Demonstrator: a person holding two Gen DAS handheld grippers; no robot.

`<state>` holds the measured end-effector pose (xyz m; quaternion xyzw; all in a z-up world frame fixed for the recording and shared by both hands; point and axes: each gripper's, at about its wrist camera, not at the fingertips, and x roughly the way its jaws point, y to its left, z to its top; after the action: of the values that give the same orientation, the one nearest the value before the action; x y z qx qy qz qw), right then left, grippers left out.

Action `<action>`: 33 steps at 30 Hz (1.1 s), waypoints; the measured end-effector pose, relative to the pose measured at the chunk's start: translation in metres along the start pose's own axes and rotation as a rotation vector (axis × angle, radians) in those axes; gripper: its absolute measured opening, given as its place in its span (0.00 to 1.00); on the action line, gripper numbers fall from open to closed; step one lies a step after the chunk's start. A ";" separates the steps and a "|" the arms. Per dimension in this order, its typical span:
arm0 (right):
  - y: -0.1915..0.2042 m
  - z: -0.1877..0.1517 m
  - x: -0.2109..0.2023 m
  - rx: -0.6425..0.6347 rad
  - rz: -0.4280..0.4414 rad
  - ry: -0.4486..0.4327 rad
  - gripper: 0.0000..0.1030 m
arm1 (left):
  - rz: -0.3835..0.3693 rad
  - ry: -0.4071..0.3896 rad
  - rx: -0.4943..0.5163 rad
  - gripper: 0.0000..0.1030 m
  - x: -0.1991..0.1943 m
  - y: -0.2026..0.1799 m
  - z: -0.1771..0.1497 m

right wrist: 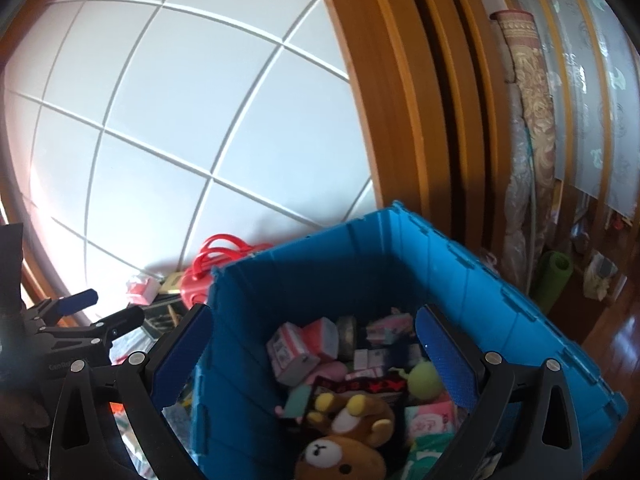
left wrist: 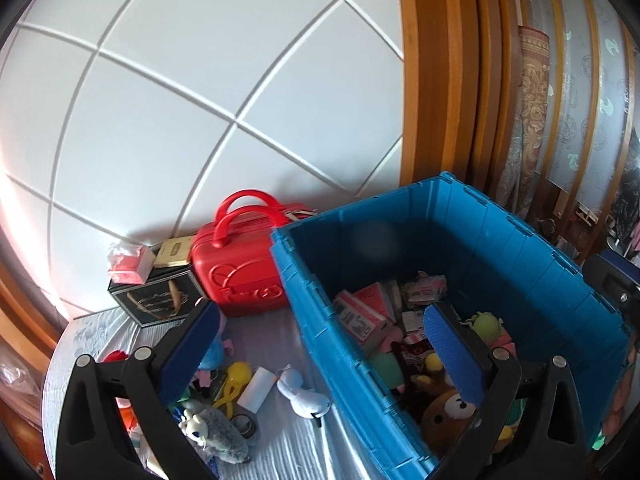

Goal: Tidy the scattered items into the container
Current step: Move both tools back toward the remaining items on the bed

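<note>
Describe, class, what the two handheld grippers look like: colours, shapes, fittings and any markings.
Each gripper, left and right, has two black plastic fingers on triangular, cut-out arms with round silver bolts. The pads are flat, textured blue strips. In the right wrist view the left gripper's black body shows faint pale lettering, too blurred to read. No cables, hands or sleeves show.

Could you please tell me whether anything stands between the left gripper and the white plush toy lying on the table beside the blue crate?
Nothing visible does. The left gripper is open and empty, above the white plush toy, which lies exposed on the table, just left of the blue crate wall. A white cylinder lies close on its left.
</note>
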<state>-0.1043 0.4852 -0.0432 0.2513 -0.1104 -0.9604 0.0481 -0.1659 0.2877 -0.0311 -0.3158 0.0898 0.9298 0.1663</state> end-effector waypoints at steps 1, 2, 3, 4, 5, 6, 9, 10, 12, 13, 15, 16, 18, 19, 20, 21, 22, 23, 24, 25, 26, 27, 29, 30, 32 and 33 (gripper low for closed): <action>0.007 -0.001 0.000 -0.011 0.006 0.002 1.00 | 0.004 0.002 -0.011 1.00 -0.002 0.007 -0.004; 0.015 -0.001 0.001 -0.023 0.013 0.005 1.00 | 0.009 0.004 -0.022 1.00 -0.003 0.015 -0.008; 0.021 -0.002 0.001 -0.031 0.017 0.008 1.00 | 0.014 0.006 -0.032 1.00 -0.005 0.023 -0.012; 0.029 -0.003 0.002 -0.041 0.022 0.012 1.00 | 0.020 0.007 -0.043 1.00 -0.007 0.031 -0.016; 0.037 -0.004 0.002 -0.051 0.029 0.015 1.00 | 0.024 0.008 -0.053 1.00 -0.009 0.038 -0.020; 0.044 -0.005 0.003 -0.061 0.035 0.016 1.00 | 0.029 0.008 -0.062 1.00 -0.011 0.046 -0.024; 0.067 -0.008 0.004 -0.085 0.054 0.016 1.00 | 0.045 0.006 -0.083 1.00 -0.018 0.067 -0.036; 0.076 -0.009 0.004 -0.094 0.060 0.017 1.00 | 0.050 0.007 -0.089 1.00 -0.020 0.075 -0.039; 0.092 -0.012 0.006 -0.107 0.072 0.021 1.00 | 0.058 0.008 -0.107 1.00 -0.023 0.089 -0.045; 0.100 -0.014 0.007 -0.114 0.077 0.024 1.00 | 0.062 0.008 -0.116 1.00 -0.025 0.097 -0.048; 0.115 -0.017 0.009 -0.130 0.086 0.029 1.00 | 0.068 0.011 -0.133 1.00 -0.027 0.111 -0.054; 0.123 -0.019 0.009 -0.136 0.091 0.032 1.00 | 0.071 0.012 -0.139 1.00 -0.028 0.118 -0.057; 0.138 -0.023 0.010 -0.147 0.099 0.035 1.00 | 0.077 0.014 -0.151 1.00 -0.031 0.132 -0.063; 0.145 -0.025 0.010 -0.152 0.102 0.035 1.00 | 0.079 0.015 -0.157 1.00 -0.033 0.139 -0.067; 0.153 -0.027 0.009 -0.157 0.105 0.036 1.00 | 0.081 0.017 -0.162 1.00 -0.034 0.145 -0.070; 0.158 -0.029 0.009 -0.161 0.107 0.037 1.00 | 0.085 0.020 -0.167 1.00 -0.035 0.151 -0.074; 0.166 -0.032 0.009 -0.166 0.111 0.039 1.00 | 0.087 0.024 -0.172 1.00 -0.036 0.158 -0.078; 0.173 -0.035 0.009 -0.172 0.114 0.042 1.00 | 0.090 0.027 -0.177 1.00 -0.037 0.164 -0.082; 0.179 -0.037 0.010 -0.176 0.117 0.045 1.00 | 0.096 0.030 -0.181 1.00 -0.039 0.171 -0.087; 0.186 -0.041 0.010 -0.181 0.121 0.051 1.00 | 0.102 0.034 -0.187 1.00 -0.040 0.178 -0.091; 0.192 -0.044 0.011 -0.186 0.126 0.056 1.00 | 0.107 0.040 -0.194 1.00 -0.041 0.186 -0.097; 0.200 -0.049 0.012 -0.193 0.132 0.064 1.00 | 0.113 0.044 -0.203 1.00 -0.042 0.194 -0.102; 0.213 -0.058 0.016 -0.204 0.143 0.077 1.00 | 0.126 0.056 -0.219 1.00 -0.044 0.211 -0.114; 0.221 -0.063 0.018 -0.211 0.150 0.085 1.00 | 0.133 0.063 -0.227 1.00 -0.045 0.219 -0.120; 0.237 -0.075 0.022 -0.227 0.162 0.099 1.00 | 0.148 0.079 -0.243 1.00 -0.046 0.236 -0.133; 0.244 -0.081 0.023 -0.234 0.168 0.106 1.00 | 0.156 0.087 -0.252 1.00 -0.047 0.245 -0.141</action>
<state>-0.0755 0.2298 -0.0652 0.2842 -0.0157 -0.9447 0.1629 -0.1419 0.0104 -0.0972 -0.3664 0.0037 0.9292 0.0484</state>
